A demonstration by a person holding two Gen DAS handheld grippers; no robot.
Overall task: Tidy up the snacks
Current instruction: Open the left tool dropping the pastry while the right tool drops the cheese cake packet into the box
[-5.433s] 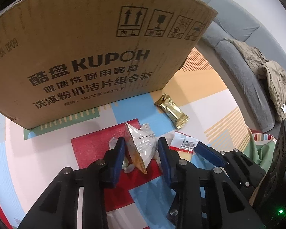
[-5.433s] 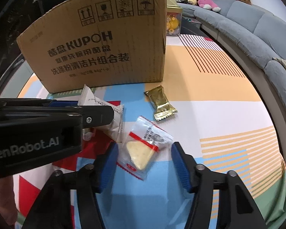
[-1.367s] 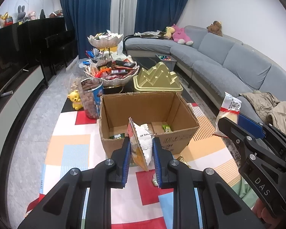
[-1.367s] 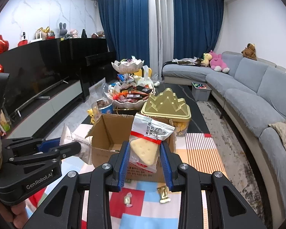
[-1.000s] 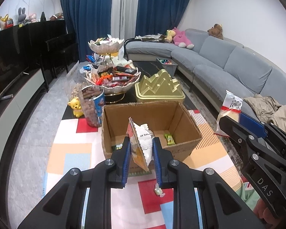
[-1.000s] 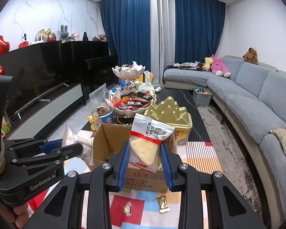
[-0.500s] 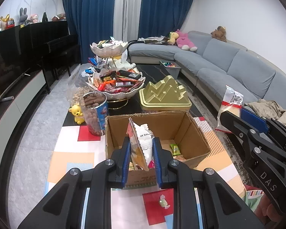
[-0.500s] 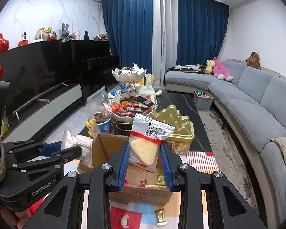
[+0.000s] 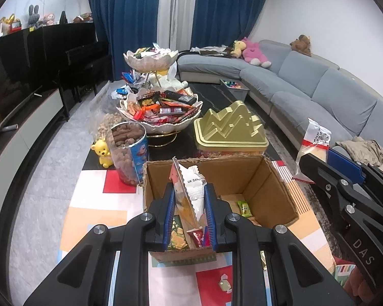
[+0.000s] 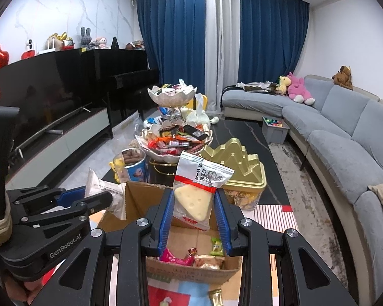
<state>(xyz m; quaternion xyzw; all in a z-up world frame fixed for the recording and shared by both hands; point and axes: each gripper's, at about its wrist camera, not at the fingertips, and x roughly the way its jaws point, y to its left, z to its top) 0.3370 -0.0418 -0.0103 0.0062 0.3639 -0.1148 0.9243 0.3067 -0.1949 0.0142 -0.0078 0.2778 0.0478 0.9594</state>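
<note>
My left gripper (image 9: pixel 190 204) is shut on a white snack packet (image 9: pixel 191 191) and holds it above the near-left part of the open cardboard box (image 9: pixel 273 178). My right gripper (image 10: pixel 194 211) is shut on a clear packet with a cheese-shaped snack (image 10: pixel 194 193), also above the box (image 10: pixel 138 199). Several small snacks lie on the box floor (image 10: pixel 191 255). The right gripper and its packet show at the right of the left wrist view (image 9: pixel 314 137). The left gripper and its packet show at the left of the right wrist view (image 10: pixel 104 191).
Two loose candies lie on the colourful mat, one (image 9: pixel 223 284) and a gold one (image 10: pixel 217 297). Behind the box stand a gold mountain-shaped container (image 9: pixel 229 130), a jar of nuts (image 9: pixel 127 150), a yellow bear (image 9: pixel 103 153) and a tiered snack bowl (image 9: pixel 160 109). A grey sofa (image 10: pixel 344 148) runs along the right.
Both grippers have picked their packets off the mat, risen and moved forward, so that the packets now hang over the open box. In the last second the box has come closer.
</note>
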